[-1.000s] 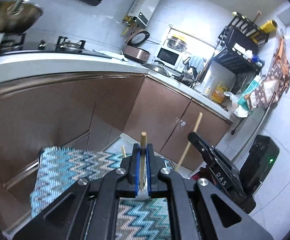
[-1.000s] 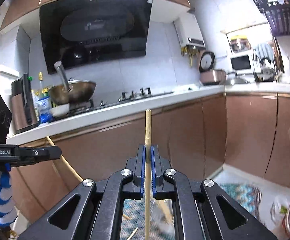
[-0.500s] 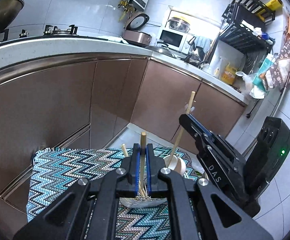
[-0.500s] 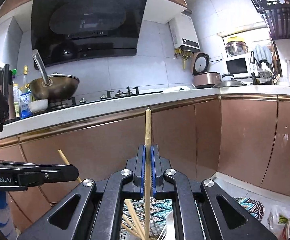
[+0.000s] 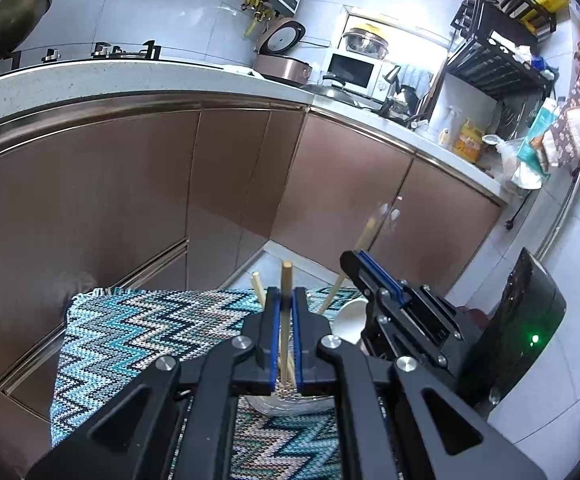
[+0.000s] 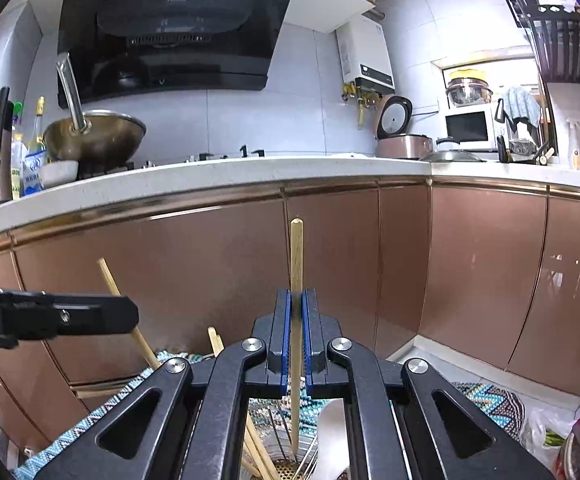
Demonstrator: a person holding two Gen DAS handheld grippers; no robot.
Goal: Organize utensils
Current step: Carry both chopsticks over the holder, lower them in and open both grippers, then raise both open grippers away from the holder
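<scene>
My left gripper (image 5: 285, 300) is shut on a wooden chopstick (image 5: 287, 280) held upright over a wire utensil holder (image 5: 286, 398) on the zigzag cloth (image 5: 138, 332). Another chopstick (image 5: 256, 286) leans in the holder. My right gripper (image 6: 296, 304) is shut on a second wooden chopstick (image 6: 296, 256), its lower end reaching into the holder (image 6: 286, 468), beside a white spoon (image 6: 332, 436) and more chopsticks (image 6: 258, 448). The right gripper shows in the left wrist view (image 5: 364, 264); the left gripper shows in the right wrist view (image 6: 126, 316).
Brown cabinet doors (image 5: 130, 208) and a white countertop (image 5: 130, 76) stand behind the cloth-covered table. A wok (image 6: 94, 136) sits on the stove. A rice cooker (image 6: 402, 140) and microwave (image 6: 470, 126) are on the counter. A white bowl (image 5: 352, 320) sits right of the holder.
Both grippers have come lower and closer to the holder with their chopsticks. The right chopstick's lower end now reaches into the holder. Both stay shut.
</scene>
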